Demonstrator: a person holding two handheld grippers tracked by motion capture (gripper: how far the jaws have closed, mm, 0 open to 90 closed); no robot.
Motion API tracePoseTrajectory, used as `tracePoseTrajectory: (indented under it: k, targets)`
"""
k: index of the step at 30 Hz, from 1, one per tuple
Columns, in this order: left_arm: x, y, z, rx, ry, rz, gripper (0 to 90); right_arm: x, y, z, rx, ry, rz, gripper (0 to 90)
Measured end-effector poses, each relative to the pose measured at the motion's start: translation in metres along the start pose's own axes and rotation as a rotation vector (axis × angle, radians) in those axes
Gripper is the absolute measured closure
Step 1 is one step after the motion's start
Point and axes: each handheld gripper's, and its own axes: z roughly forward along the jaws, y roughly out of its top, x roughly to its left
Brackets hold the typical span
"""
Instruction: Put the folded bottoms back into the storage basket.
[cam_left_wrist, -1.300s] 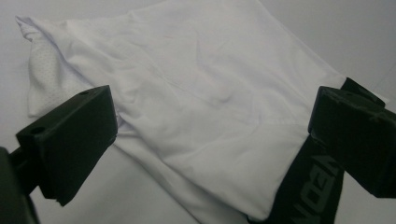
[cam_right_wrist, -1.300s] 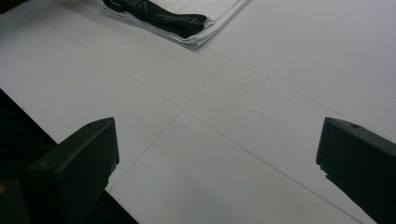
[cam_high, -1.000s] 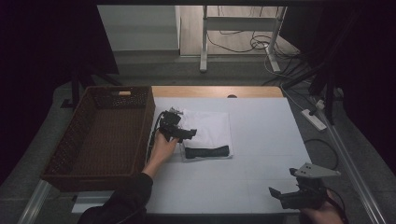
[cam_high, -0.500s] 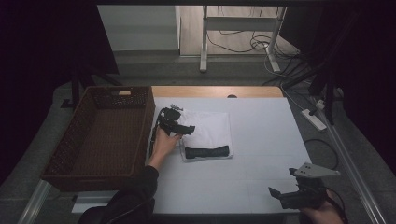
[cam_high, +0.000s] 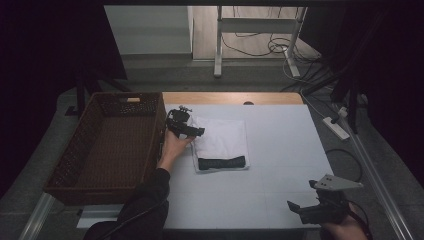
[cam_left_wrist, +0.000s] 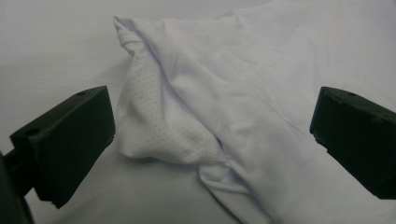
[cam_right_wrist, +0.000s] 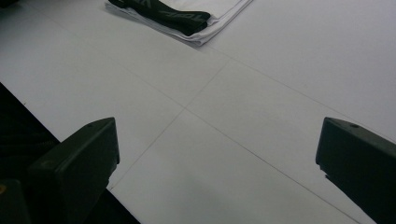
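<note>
White table (cam_high: 280, 150), dark room around. Folded white garment (cam_high: 222, 142) with black band (cam_high: 221, 162) near the middle, beside a wicker basket (cam_high: 107, 145). Left gripper (cam_high: 187, 131) over its corner, jaws spread wide. Right gripper (cam_high: 300, 210) near the front edge, likewise released.

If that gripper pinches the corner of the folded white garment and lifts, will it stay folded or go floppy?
Probably floppy: the white garment is thin mesh-like fabric that already creases and bunches at the corner between the open jaws of the left gripper. It looks light, so it would likely unfold and dangle. The black waistband may weigh one edge down.
</note>
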Motion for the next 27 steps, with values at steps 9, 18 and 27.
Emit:
tracePoseTrajectory:
  k: [9,18,27]
  targets:
    - [0.003,0.009,0.011,0.035,0.066,0.005,1.9,0.0,0.0,0.0,0.001,0.001,-0.001,0.3]
    - [0.013,0.009,0.019,0.079,0.11,-0.026,8.5,0.0,0.0,0.0,0.003,0.001,-0.004,0.3]
    - [0.01,0.006,0.021,0.072,0.085,0.009,22.3,0.0,0.0,0.001,0.007,0.002,-0.005,0.3]
